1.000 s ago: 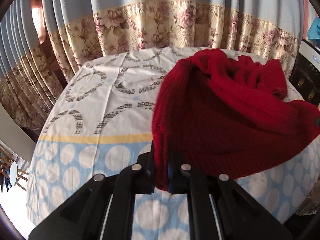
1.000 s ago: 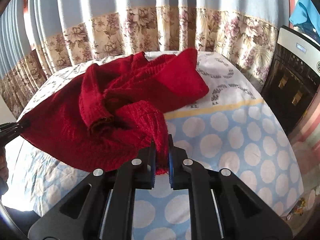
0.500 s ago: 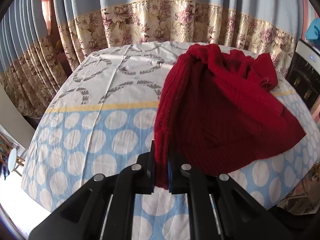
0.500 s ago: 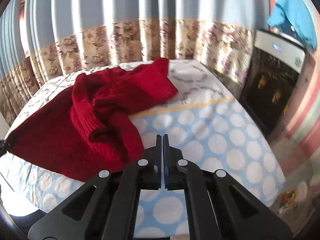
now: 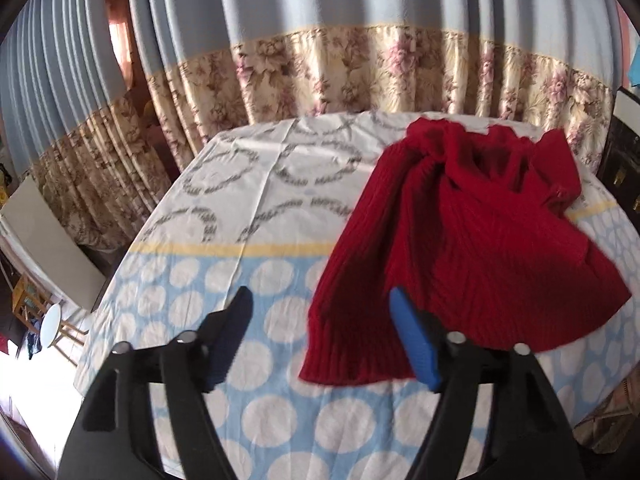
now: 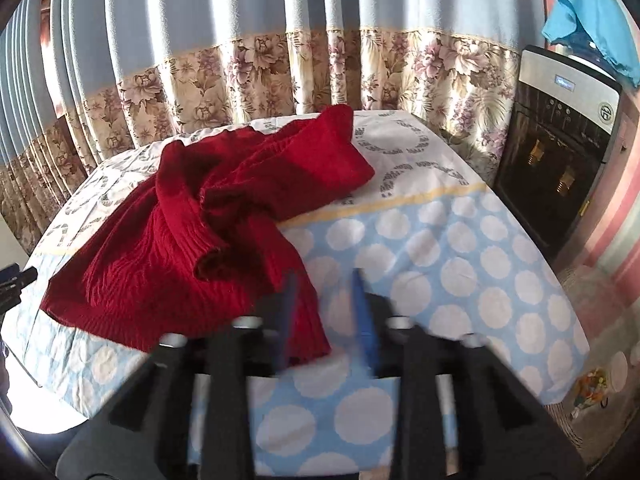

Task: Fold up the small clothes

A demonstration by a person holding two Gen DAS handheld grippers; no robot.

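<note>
Both grippers' jaws just opened, releasing the red sweater (image 5: 472, 248), seemingly lying between them.

One red sweater (image 5: 472, 248) on one tabletop (image 5: 224, 280); two claws: left claw (image 5: 320, 332), right claw (image 6: 324, 312).

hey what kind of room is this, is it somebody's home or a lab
Most likely a lived-in home. A patterned tablecloth covers the table where the red knit sweater lies, long floral-bordered curtains hang behind it, and a floor-standing water dispenser stands at the right. Nothing looks like lab equipment.
</note>
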